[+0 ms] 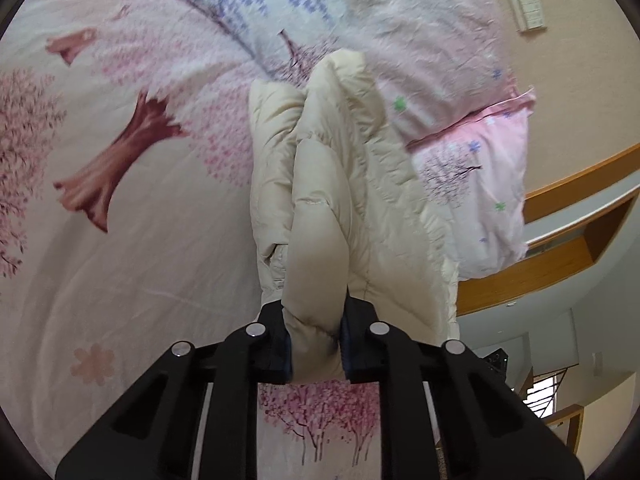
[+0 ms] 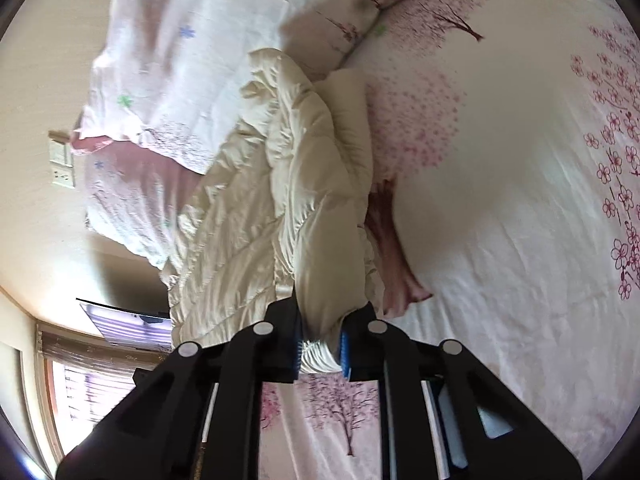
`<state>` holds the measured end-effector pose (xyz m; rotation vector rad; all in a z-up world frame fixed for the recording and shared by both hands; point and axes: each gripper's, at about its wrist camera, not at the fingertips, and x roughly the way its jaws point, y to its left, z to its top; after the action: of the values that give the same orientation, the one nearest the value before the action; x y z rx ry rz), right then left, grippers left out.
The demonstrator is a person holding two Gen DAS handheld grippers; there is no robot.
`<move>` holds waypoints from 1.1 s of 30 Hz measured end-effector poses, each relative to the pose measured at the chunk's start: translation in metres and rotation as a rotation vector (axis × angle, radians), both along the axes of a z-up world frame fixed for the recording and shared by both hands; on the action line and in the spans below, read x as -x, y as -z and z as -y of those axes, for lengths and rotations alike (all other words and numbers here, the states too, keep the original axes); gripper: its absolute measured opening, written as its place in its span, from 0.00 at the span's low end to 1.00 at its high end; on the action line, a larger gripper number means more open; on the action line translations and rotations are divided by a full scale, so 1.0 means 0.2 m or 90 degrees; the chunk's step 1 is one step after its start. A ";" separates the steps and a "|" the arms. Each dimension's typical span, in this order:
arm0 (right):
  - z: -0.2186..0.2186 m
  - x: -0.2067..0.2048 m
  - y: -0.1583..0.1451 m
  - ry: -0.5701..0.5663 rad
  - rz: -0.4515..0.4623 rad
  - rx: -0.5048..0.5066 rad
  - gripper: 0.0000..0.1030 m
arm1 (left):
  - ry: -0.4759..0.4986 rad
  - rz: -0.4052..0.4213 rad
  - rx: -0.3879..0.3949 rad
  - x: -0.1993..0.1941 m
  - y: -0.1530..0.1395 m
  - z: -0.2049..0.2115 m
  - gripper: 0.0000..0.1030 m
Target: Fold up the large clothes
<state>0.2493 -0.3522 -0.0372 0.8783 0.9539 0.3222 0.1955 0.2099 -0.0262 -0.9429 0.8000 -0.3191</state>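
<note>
A cream quilted puffer jacket (image 1: 340, 184) lies bunched on the bed, stretching away from both grippers. In the left wrist view my left gripper (image 1: 315, 344) is shut on a padded fold of the jacket, which bulges between its black fingers (image 1: 272, 340). In the right wrist view the same cream jacket (image 2: 280, 208) runs up and to the left, and my right gripper (image 2: 320, 346) is shut on another edge of it, the fabric pinched between the blue pads (image 2: 345, 350).
The bed sheet (image 1: 120, 240) is white with pink blossom trees. Pink and white pillows (image 1: 460, 100) lie beyond the jacket by the wall. A wooden bed frame (image 1: 560, 256) borders the right. Wall switches (image 2: 62, 160) and a window (image 2: 92, 392) show at the left.
</note>
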 end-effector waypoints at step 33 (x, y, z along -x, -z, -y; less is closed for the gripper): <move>-0.28 0.76 -0.01 -0.101 0.040 0.158 0.30 | -0.099 0.059 0.005 0.91 0.04 -0.28 0.14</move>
<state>0.0979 -0.2967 -0.0348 0.5642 0.9832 0.3558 0.0145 0.2653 -0.0346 -0.9842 0.6368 -0.2281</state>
